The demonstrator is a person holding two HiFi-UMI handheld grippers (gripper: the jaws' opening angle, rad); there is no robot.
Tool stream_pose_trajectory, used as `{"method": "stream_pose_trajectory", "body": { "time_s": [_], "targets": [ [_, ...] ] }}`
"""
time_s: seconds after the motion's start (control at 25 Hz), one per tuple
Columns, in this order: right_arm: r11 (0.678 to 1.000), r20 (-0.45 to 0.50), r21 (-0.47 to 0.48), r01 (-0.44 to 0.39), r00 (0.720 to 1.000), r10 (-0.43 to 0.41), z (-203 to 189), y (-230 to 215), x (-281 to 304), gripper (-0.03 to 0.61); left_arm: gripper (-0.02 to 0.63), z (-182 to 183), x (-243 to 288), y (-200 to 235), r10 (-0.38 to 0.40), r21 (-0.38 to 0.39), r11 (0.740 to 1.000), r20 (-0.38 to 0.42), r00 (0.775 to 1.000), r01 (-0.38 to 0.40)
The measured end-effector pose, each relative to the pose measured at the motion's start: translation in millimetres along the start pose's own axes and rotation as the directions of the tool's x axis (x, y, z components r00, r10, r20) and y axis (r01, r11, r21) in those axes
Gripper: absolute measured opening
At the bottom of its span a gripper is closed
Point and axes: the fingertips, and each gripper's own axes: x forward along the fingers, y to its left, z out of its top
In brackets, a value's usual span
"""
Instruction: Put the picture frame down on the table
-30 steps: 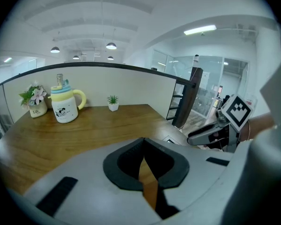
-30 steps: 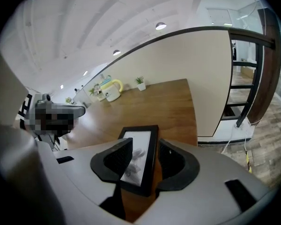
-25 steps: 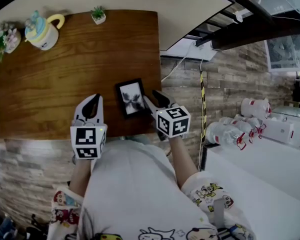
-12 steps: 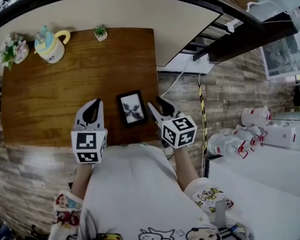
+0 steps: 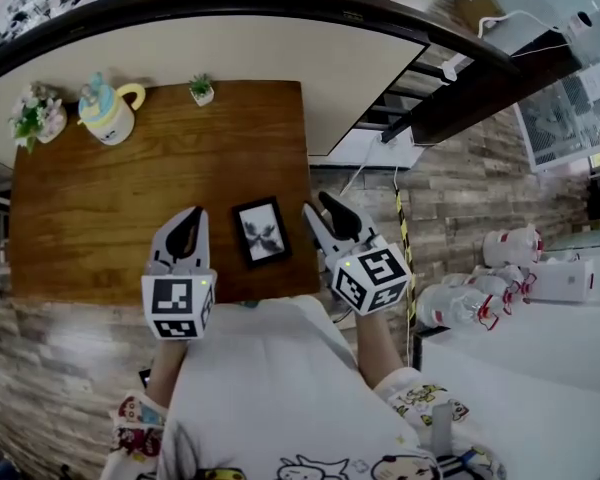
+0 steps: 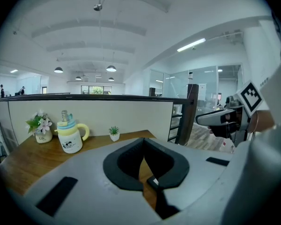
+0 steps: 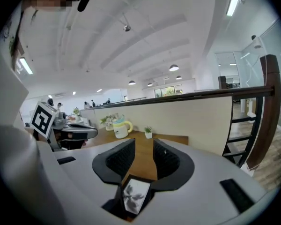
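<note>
A small black picture frame (image 5: 261,231) with a grey floral print lies face up on the brown wooden table (image 5: 100,208), near its front edge, between the two grippers. The left gripper (image 5: 185,230) hovers with jaws pressed together. The right gripper (image 5: 330,218), just beside the frame, has its jaws spread, holding nothing.

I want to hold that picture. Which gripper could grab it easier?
Probably the right gripper: its jaws are apart and the picture frame shows through their gap. The left gripper's look shut.
</note>
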Motion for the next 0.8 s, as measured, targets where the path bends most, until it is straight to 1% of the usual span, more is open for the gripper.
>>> {"method": "stream_pose_trajectory", "body": {
  "time_s": [0.16,0.28,0.56,0.8],
  "targets": [
    [0.999,0.058,-0.047,-0.009,0.998,0.012,21.0,4.2,-8.1,0.083,0.004,6.9,-3.7,-5.5,-0.008,0.001,1.000,0.018,1.000,0.008],
    [0.997,0.087,-0.073,-0.003,0.996,0.010,29.6,5.3,-14.2,0.055,0.004,8.0,-5.3,-8.4,-0.012,-0.001,1.000,0.021,1.000,0.012],
    [0.995,0.132,-0.094,0.015,0.991,-0.003,34.5,-2.0,-23.2,0.017,0.003,4.7,-6.0,-7.4,0.000,-0.010,1.000,0.003,1.000,0.000],
    [0.994,0.129,-0.099,0.034,0.991,-0.021,32.3,-10.8,-22.6,0.000,0.003,5.4,-5.5,-4.7,0.004,-0.023,1.000,0.011,1.000,-0.003]
  ]
}}
